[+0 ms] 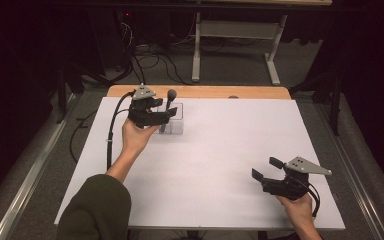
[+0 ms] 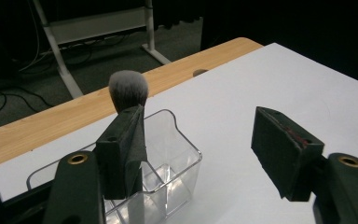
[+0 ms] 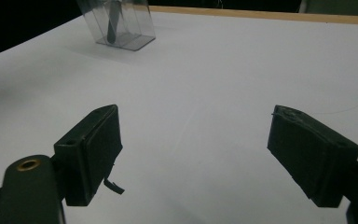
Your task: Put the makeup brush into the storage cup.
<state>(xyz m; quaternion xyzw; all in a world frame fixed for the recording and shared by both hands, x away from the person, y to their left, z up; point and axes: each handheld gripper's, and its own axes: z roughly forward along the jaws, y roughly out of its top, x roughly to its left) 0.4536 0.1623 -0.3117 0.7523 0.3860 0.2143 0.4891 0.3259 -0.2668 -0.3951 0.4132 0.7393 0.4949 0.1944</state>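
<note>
With its jaws standing apart and empty, the left tool (image 1: 166, 115) should lift straight away from the grey-tipped makeup brush (image 2: 128, 88) standing in the clear plastic organiser box (image 2: 177, 154) at upper left of the white desk (image 1: 220, 165), without nudging either.

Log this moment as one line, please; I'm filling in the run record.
left gripper: open, beside brush | brush: upright in clear organizer, bristles up | right gripper: open, empty, above white table
</note>
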